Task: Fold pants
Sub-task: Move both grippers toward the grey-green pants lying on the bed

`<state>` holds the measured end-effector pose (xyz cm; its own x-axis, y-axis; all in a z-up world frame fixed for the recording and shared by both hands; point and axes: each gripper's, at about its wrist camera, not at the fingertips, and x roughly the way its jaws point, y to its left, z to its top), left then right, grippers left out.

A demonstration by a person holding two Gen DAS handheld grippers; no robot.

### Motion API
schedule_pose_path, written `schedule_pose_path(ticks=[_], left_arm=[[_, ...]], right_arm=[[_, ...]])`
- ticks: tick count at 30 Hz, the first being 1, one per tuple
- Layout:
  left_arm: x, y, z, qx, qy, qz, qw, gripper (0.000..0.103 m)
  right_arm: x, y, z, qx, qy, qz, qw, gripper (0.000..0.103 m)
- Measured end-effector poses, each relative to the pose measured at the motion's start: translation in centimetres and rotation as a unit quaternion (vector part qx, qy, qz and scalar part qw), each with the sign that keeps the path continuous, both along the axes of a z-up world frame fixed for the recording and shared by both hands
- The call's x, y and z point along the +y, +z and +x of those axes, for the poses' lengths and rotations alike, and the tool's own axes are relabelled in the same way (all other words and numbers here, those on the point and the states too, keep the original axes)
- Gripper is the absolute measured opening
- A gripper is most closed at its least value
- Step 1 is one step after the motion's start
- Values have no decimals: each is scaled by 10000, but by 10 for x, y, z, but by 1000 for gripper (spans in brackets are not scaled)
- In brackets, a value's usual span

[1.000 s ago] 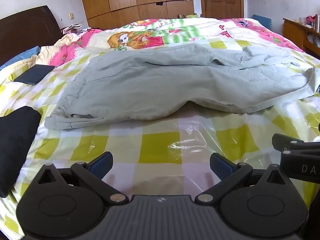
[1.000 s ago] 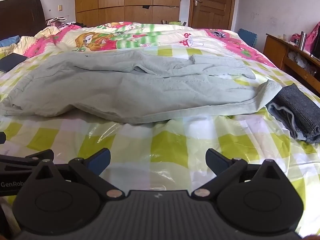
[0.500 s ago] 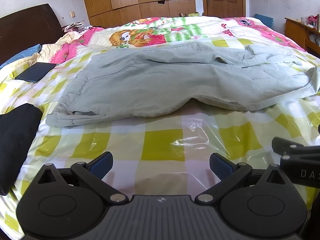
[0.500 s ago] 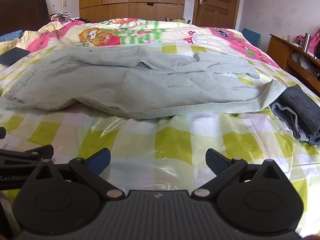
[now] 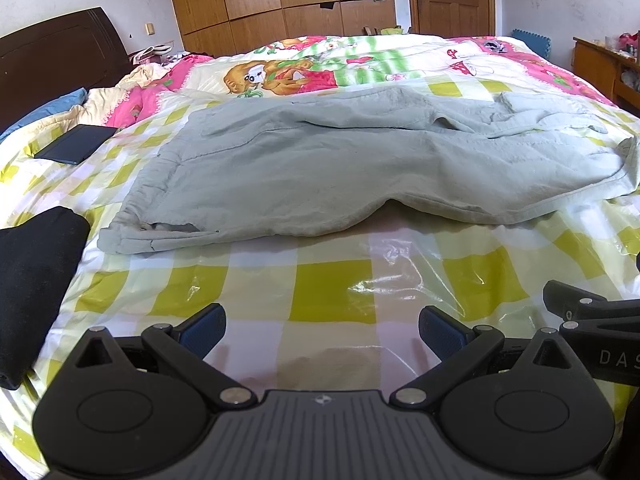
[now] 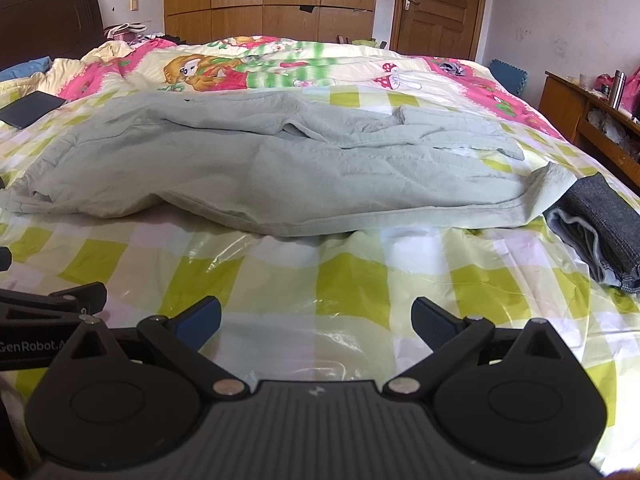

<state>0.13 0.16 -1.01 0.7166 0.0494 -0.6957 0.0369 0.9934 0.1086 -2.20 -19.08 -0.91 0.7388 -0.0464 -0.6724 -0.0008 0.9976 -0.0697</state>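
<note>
Nearest, the left gripper and right gripper hover side by side over the checked plastic sheet, jaws spread wide and holding nothing. Beyond them the pale green pants lie crosswise on the bed, rumpled, waistband to the left, the far leg partly hidden behind the near one. A black garment is cut off at left; folded grey jeans lie just right of the hem. Farther back sits a dark tablet.
</note>
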Motion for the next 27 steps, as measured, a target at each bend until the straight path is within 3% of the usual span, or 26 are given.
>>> schedule_pose_path(ticks=[27], left_arm=[[2, 2, -1, -49, 55, 57, 10000, 103]], right_arm=[[6, -2, -1, 8, 129, -59, 9999, 101]])
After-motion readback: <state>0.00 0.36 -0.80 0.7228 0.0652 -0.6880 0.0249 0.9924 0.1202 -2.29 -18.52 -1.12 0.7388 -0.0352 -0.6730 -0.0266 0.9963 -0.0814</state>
